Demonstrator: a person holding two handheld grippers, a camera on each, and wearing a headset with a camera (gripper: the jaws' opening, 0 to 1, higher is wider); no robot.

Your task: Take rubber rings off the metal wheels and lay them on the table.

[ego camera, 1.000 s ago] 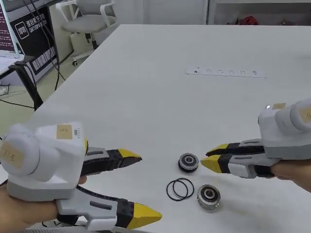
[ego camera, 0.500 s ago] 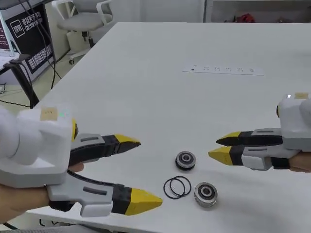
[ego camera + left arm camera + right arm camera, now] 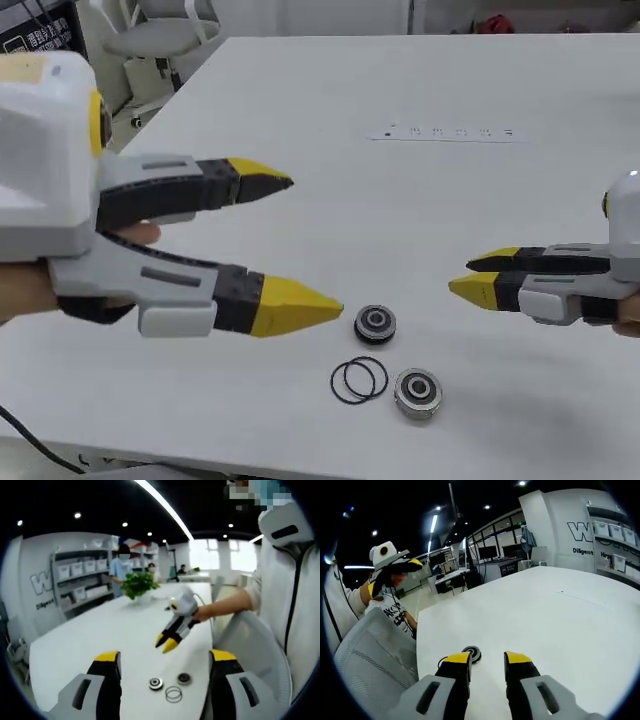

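1. White bench [image 3: 300, 120] carries two metal wheels lying flat near its front edge: a dark-rimmed wheel [image 3: 375, 322] and a silver-rimmed wheel [image 3: 417, 390]
2. Two black rubber rings [image 3: 358, 380] lie overlapping on the bench, just beside the silver-rimmed wheel
3. Left tool [image 3: 312, 245] hangs above the bench, jaws spread wide and empty, with the lower tip near the dark-rimmed wheel
4. Right tool [image 3: 462, 276] hovers on the wheels' other side, jaws narrowly parted, gripping nothing
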